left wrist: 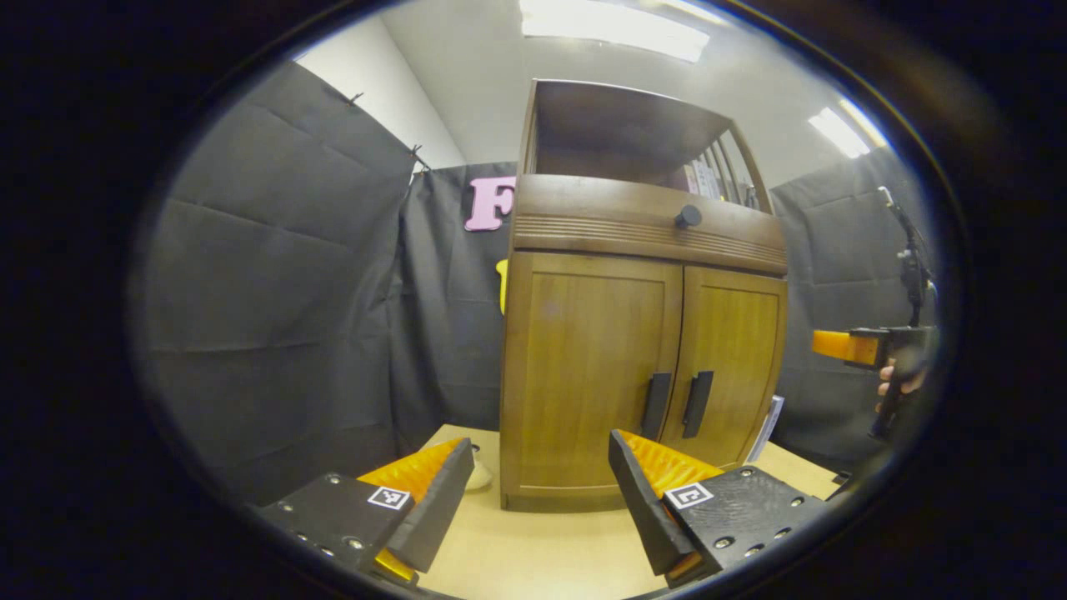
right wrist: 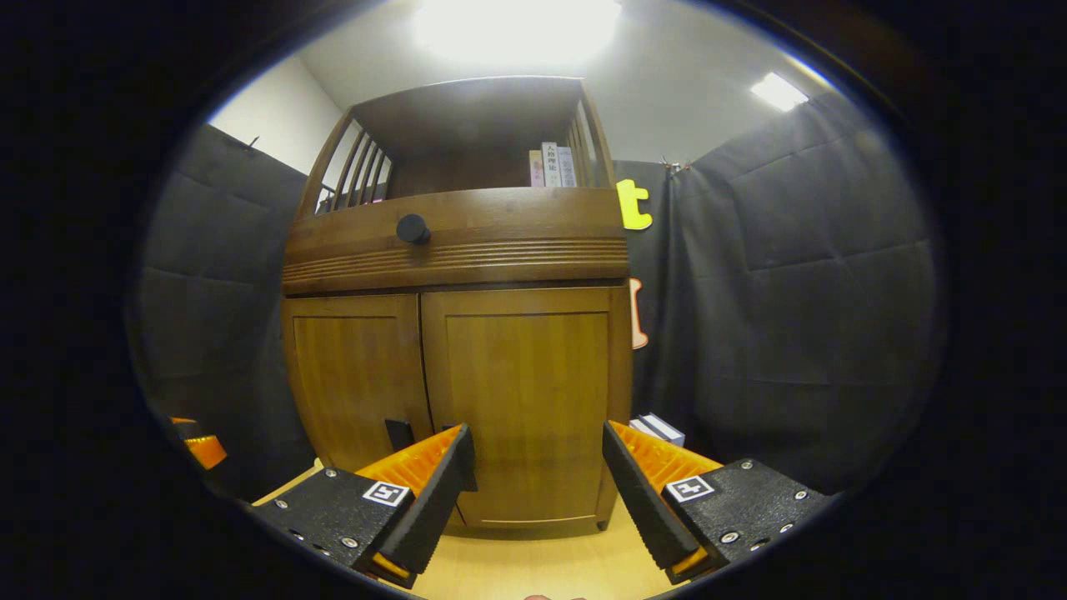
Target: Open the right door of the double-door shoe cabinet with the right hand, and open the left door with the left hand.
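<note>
Books [right wrist: 551,167] top the shoe cabinet [right wrist: 454,350] in right gripper view.

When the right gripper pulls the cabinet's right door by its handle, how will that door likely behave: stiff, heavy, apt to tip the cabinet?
The right door looks like a rigid framed wooden panel, so it should probably swing stiffly rather than flex. Its dark vertical handle is slim and smooth-looking, so fingers might slip. The cabinet is tall, with books up top; a hard pull could perhaps rock it.
</note>
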### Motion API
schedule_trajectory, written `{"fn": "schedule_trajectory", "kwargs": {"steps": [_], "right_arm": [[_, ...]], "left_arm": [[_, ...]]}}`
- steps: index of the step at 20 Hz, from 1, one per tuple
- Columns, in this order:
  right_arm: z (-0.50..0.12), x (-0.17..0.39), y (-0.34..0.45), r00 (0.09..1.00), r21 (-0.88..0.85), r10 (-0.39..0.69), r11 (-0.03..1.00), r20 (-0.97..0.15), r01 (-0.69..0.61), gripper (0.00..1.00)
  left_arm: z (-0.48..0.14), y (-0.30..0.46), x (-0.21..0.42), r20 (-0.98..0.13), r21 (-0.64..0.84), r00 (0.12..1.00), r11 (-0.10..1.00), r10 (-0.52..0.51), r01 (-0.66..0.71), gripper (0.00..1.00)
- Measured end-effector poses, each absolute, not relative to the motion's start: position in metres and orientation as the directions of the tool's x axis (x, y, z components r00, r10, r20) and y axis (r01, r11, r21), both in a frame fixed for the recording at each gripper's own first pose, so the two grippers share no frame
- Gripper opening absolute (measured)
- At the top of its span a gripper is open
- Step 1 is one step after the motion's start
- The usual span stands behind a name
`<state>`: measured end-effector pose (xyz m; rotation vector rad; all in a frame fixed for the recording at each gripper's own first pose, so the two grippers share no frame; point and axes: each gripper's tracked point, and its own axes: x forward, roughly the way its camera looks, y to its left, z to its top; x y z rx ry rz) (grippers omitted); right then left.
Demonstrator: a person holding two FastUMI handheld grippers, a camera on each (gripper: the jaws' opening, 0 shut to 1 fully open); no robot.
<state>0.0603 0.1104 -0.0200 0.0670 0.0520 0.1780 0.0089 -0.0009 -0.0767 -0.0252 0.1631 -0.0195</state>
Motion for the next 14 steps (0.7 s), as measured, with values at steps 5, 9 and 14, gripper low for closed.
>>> {"fn": "schedule_trajectory", "kwargs": {"steps": [5,9,14], "right_arm": [[-0.034,0.113,0.151,0.971,0.072,0.230,0.972,-0.060,-0.226,0.95],[-0.055,0.150,0.183,0.961,0.097,0.253,0.965,-0.110,-0.243,0.95],[-0.088,0.175,0.207,0.947,0.106,0.269,0.962,-0.174,-0.253,0.96]], "left_arm": [[-0.071,0.005,0.004,-0.195,0.028,0.979,0.998,0.053,-0.048,0.98],[-0.083,0.005,0.005,-0.224,0.049,0.971,0.996,0.088,-0.079,0.94],[-0.129,0.015,0.024,-0.272,0.064,0.956,0.993,0.109,-0.095,0.94]]}}
